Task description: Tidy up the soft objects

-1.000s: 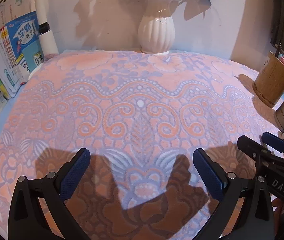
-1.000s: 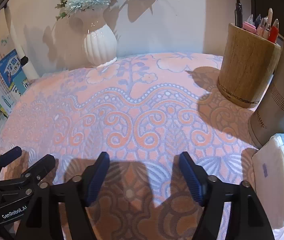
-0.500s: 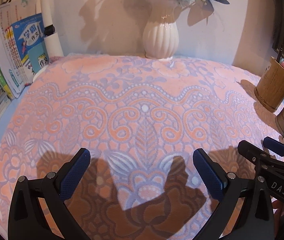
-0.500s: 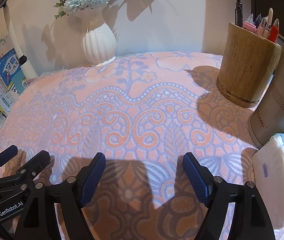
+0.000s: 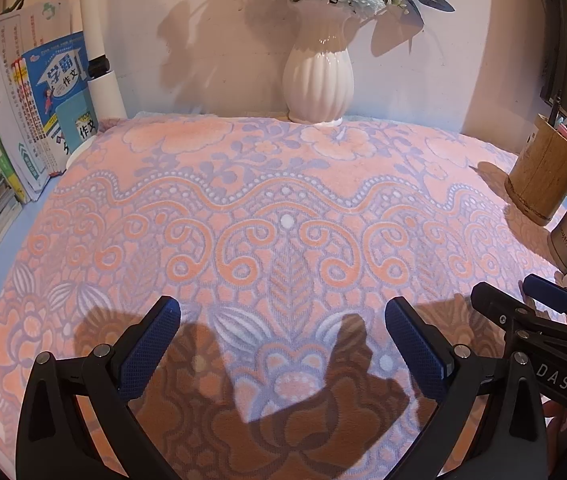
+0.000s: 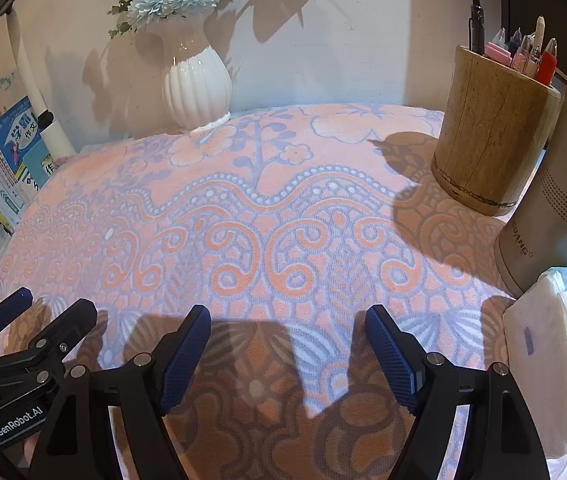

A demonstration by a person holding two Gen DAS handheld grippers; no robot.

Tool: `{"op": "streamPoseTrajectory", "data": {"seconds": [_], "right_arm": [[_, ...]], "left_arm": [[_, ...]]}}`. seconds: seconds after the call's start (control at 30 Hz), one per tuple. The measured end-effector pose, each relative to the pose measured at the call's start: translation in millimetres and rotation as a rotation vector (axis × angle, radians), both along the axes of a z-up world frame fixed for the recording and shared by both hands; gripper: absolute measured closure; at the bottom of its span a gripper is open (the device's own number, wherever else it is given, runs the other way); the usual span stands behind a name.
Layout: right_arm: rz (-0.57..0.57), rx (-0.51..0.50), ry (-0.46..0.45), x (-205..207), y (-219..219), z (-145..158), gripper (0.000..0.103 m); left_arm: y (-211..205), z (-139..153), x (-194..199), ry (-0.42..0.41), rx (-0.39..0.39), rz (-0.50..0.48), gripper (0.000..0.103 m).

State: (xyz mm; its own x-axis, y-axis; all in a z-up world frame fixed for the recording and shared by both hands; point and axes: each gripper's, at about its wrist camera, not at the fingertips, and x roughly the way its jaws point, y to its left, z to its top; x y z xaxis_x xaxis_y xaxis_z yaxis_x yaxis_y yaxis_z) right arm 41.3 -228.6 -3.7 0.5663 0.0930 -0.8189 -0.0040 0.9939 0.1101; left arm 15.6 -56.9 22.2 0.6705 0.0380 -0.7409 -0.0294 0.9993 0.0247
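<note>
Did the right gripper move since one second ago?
No. In its own view the wooden pen holder and the white vase keep the same places, so the right gripper has held still above the pink patterned blanket.

Warm, fairly bright light falls from behind and above the cameras, throwing hard-edged shadows of each hand-held gripper onto the patterned blanket (image 5: pixel 283 208) — dark and sharp. The vase (image 5: pixel 318 80) casts soft flower shadows on the wall and shows small glare spots. Both views are sharp, strongly bowed by the fisheye, with black vignetted corners.
</note>
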Motion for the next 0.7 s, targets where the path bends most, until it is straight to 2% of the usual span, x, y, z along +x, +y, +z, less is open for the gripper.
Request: {"op": "streamPoseTrajectory", "data": {"seconds": [0.7], "right_arm": [[-0.008,0.0,-0.012,-1.6,-1.0,1.2,0.025]], "left_arm": [[2.2,0.2,0.9,-0.006,0.004,0.016,0.001]]}}
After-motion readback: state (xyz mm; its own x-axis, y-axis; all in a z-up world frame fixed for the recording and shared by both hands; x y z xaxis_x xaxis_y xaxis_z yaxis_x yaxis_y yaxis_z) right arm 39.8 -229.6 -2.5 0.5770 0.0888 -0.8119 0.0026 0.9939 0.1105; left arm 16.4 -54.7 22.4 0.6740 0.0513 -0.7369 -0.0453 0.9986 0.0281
